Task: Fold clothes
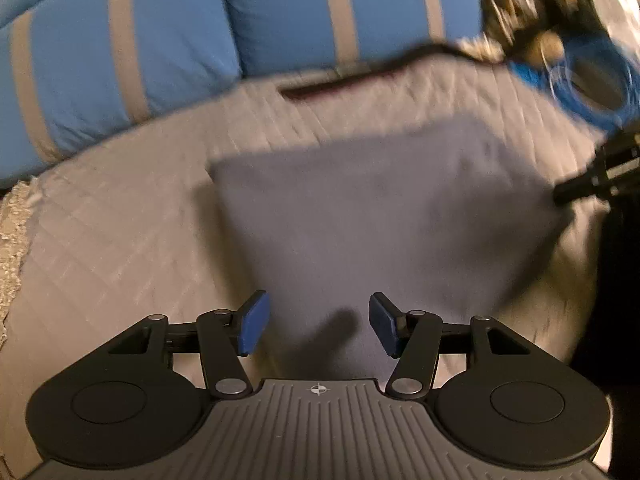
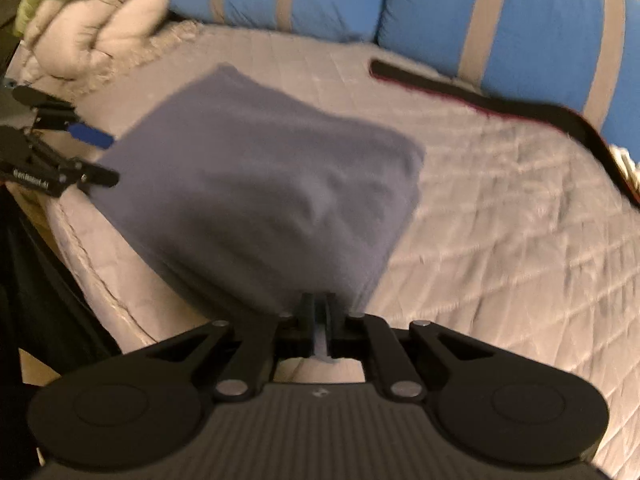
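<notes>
A grey-blue folded garment (image 1: pixel 380 208) lies on the quilted grey bedspread (image 1: pixel 120 240). My left gripper (image 1: pixel 319 322) hovers open over the garment's near edge, and its blue pads (image 1: pixel 254 324) stand apart with nothing pressed between them. In the right wrist view the garment (image 2: pixel 256 184) fills the middle, and my right gripper (image 2: pixel 319 310) is shut on its near edge, with a strip of cloth showing between the fingers. There the left gripper (image 2: pixel 100 158) sits at the garment's left edge, jaws apart. The right gripper (image 1: pixel 576 190) shows at the garment's right side in the left wrist view.
Blue pillows with grey stripes (image 1: pixel 168 40) (image 2: pixel 520 20) line the back of the bed. A dark strap (image 2: pixel 500 104) lies before them. A bunched beige blanket (image 2: pixel 96 28) sits at the back left, and a blue cable coil (image 1: pixel 592 76) among clutter at the far right.
</notes>
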Tool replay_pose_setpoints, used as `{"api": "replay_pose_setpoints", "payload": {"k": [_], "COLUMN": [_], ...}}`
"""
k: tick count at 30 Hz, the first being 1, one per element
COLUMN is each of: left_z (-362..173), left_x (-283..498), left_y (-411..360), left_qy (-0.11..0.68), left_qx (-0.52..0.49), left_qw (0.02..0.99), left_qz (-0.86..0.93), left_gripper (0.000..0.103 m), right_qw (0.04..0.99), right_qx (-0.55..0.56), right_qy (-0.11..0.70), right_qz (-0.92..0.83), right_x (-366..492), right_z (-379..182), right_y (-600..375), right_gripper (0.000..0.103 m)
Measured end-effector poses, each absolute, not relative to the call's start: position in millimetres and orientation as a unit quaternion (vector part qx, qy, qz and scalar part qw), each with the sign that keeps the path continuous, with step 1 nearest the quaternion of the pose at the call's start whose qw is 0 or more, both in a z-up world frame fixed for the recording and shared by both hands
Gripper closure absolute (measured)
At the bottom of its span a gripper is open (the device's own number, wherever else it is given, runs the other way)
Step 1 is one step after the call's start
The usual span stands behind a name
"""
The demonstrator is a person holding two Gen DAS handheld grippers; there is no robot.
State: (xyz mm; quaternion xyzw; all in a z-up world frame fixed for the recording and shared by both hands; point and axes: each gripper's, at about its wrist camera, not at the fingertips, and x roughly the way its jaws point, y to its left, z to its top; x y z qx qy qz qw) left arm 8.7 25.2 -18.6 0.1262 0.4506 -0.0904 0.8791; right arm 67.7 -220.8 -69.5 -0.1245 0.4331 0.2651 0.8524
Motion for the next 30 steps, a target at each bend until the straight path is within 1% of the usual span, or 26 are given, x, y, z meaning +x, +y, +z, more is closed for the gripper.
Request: {"api": "replay_pose_setpoints", "payload": {"k": [3,5,8,10,14,17,19,20,21,25,27,29,30], "left_z": [-43,-51,-50,-50,-46,-45,-46,-46,-46,-38,-28,-17,-11], "left_x": [16,16,17,18,20,17,17,17,17,15,12,13,14], "left_y": [19,16,14,17,23,25,23,23,23,22,26,38,44], "left_qy": [0.494,0.495,0.497,0.499,0.502,0.5,0.498,0.497,0.496,0.489,0.476,0.469,0.466], "left_qx": [0.151,0.166,0.166,0.156,0.128,0.131,0.136,0.138,0.138,0.134,0.119,0.071,0.046], "left_qw": [0.853,0.85,0.85,0.85,0.854,0.855,0.855,0.855,0.855,0.86,0.87,0.878,0.881], "left_qz": [-0.074,-0.067,-0.061,-0.059,-0.056,-0.054,-0.053,-0.053,-0.052,-0.054,-0.06,-0.065,-0.068], "left_gripper": [0.048,0.047,0.045,0.042,0.041,0.041,0.04,0.04,0.04,0.04,0.04,0.04,0.036], "right_qw": [0.853,0.854,0.854,0.855,0.855,0.856,0.858,0.861,0.864,0.88,0.876,0.871,0.868], "right_qx": [-0.133,-0.143,-0.145,-0.142,-0.13,-0.126,-0.125,-0.123,-0.122,-0.025,0.023,0.05,0.063], "right_qy": [0.429,0.426,0.424,0.423,0.424,0.425,0.424,0.424,0.424,0.394,0.406,0.424,0.433], "right_qz": [0.264,0.263,0.264,0.265,0.267,0.267,0.263,0.253,0.243,0.265,0.26,0.244,0.235], "right_x": [64,62,60,60,61,62,61,62,63,66,75,87,93], "right_z": [-72,-73,-73,-73,-73,-73,-73,-73,-72,-57,-57,-60,-62], "right_y": [-219,-217,-218,-220,-223,-224,-224,-225,-226,-251,-261,-267,-269], "right_gripper": [0.081,0.081,0.08,0.08,0.077,0.076,0.064,0.04,0.021,0.014,0.012,0.012,0.011]}}
